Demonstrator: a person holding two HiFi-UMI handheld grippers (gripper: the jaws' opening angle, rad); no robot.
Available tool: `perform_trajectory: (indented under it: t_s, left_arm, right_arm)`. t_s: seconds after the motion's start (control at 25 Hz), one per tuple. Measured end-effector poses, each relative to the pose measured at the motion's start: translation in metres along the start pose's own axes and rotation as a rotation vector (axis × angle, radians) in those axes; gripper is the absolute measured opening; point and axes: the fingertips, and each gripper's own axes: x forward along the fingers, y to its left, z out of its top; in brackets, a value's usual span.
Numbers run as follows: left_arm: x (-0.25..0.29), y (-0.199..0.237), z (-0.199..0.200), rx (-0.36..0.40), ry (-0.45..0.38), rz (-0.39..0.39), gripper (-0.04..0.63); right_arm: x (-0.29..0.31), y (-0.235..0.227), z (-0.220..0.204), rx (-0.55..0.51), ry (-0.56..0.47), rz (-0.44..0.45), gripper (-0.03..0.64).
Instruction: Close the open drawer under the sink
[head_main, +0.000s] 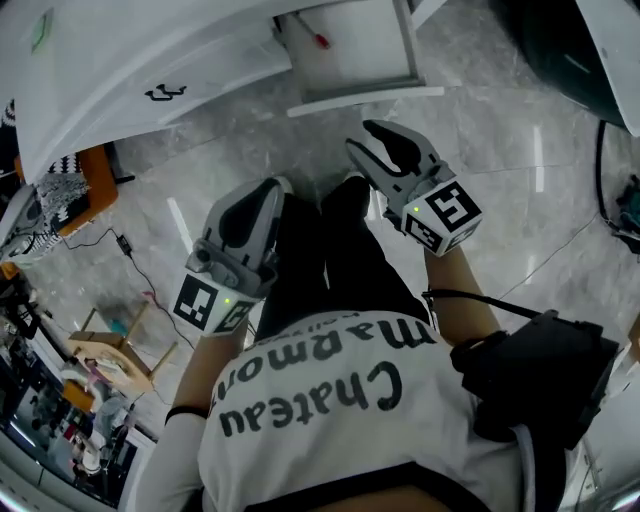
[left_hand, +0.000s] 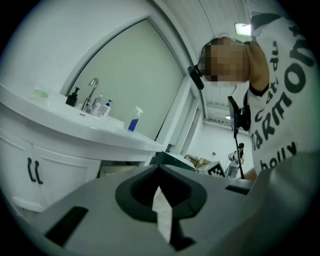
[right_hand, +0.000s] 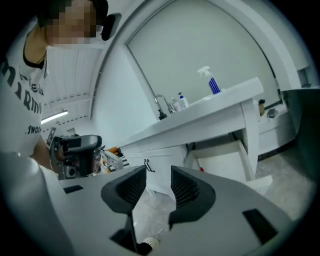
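Left gripper (head_main: 275, 190) clenched, right gripper (head_main: 372, 135) released, both above grey marble floor (head_main: 480, 150); white drawer (head_main: 360, 45) open beneath sink counter (head_main: 150, 50).

Looking steeply down at myself. My left gripper (head_main: 268, 192) and right gripper (head_main: 372, 138) are both held out above my black-trousered legs (head_main: 310, 265), marker cubes toward me, tips toward the cabinet. The drawer (head_main: 355, 60) stands open at top, sticking out from under the white counter (head_main: 120, 50), with a small red thing (head_main: 320, 40) inside. The right gripper is nearer the drawer front, not touching. There are dark handles (head_main: 165, 93) on the cabinet door to the left. The floor (head_main: 500, 150) is grey marble, with a cable (head_main: 135, 265) and a wooden stool (head_main: 110, 355) at left. A black pack (head_main: 540, 385) sits at my right hip.
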Motion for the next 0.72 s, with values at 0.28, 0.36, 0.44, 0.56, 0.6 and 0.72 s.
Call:
perform_trajectory:
  t_s: [0.28,0.36,0.44,0.56,0.6,0.72]
  left_arm:
    - [0.009,0.028,-0.074,-0.073,0.139,-0.025,0.009]
    - [0.017,0.034,-0.098,-0.078,0.175,-0.056,0.009]
    - [0.026,0.04,-0.116,-0.065,0.2,-0.083,0.009]
    - [0.033,0.054,-0.128,-0.06,0.206,-0.088,0.009]
    - [0.034,0.062,-0.13,-0.063,0.203,-0.084,0.009]
    - [0.035,0.084,-0.143,-0.064,0.199,-0.072,0.009]
  right_arm:
    - [0.016,-0.063,-0.078,0.025,0.049,-0.203,0.166]
    - [0.027,-0.078,-0.095,0.011,0.061,-0.235,0.166]
    - [0.038,-0.089,-0.11,-0.011,0.074,-0.269,0.166]
    - [0.05,-0.104,-0.136,-0.021,0.101,-0.322,0.166]
    - [0.054,-0.109,-0.142,-0.016,0.102,-0.337,0.166]
    - [0.068,-0.119,-0.156,0.009,0.09,-0.361,0.166]
